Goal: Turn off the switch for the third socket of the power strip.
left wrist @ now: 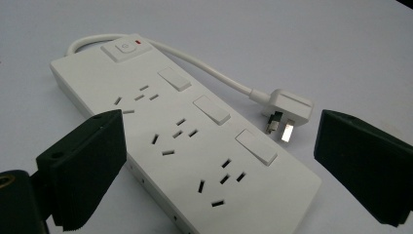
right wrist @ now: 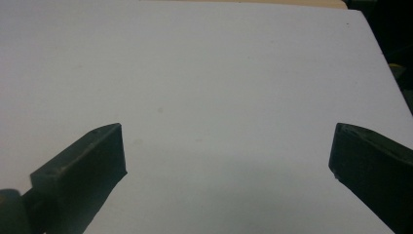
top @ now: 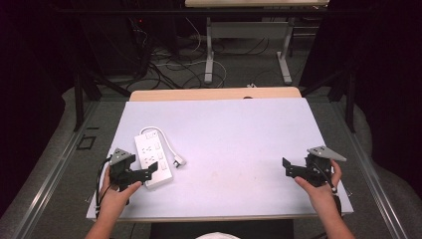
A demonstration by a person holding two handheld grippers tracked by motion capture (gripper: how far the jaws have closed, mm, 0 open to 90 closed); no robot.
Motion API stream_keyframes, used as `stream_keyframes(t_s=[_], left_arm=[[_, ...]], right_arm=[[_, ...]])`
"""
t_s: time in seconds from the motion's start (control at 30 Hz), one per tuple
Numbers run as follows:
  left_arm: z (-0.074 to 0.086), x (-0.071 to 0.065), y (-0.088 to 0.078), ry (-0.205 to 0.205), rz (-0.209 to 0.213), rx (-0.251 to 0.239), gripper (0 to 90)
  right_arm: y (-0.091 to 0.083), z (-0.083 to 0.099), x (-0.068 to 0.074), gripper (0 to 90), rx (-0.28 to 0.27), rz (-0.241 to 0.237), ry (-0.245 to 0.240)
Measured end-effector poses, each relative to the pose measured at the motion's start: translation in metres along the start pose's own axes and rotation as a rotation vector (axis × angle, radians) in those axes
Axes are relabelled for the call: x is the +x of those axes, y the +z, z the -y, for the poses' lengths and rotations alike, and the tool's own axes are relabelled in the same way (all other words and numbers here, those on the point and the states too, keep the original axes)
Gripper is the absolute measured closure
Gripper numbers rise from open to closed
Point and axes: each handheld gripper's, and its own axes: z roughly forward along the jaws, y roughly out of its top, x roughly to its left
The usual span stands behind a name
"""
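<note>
Power strip (top: 153, 157), white, lies flat at the desk's (top: 234, 134) near left, its plug (top: 178, 162) beside it. Left claw (top: 149, 171) hovers over it, jaws apart; right claw (top: 287, 167), also apart, sits far right.

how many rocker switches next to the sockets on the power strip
3, in a row along one long edge of the power strip: far switch, middle switch, near switch. None seem hidden.

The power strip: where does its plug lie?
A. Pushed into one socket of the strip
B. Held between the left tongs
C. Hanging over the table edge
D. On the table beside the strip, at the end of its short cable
D: the plug lies on the white table beside the power strip, prongs bare, cable curving back to the strip's switch end.
</note>
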Motion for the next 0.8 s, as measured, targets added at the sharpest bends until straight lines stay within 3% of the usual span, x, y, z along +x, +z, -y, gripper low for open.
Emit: stream_keyframes(t_s=[0.2,0.37,0.8], left_arm=[[-0.001,0.0,-0.003,0.008,0.018,-0.005,4.8],[-0.003,-0.002,-0.004,0.008,0.018,-0.015,5.6],[-0.011,-0.006,-0.004,0.029,0.002,0.006,12.1]], right_arm=[[0.004,0.007,0.001,0.4,-0.026,-0.005,-0.023],[0.006,0.009,0.002,1.0,-0.016,-0.019,-0.042],[0.004,0.007,0.007,2.6,-0.02,-0.033,-0.037]])
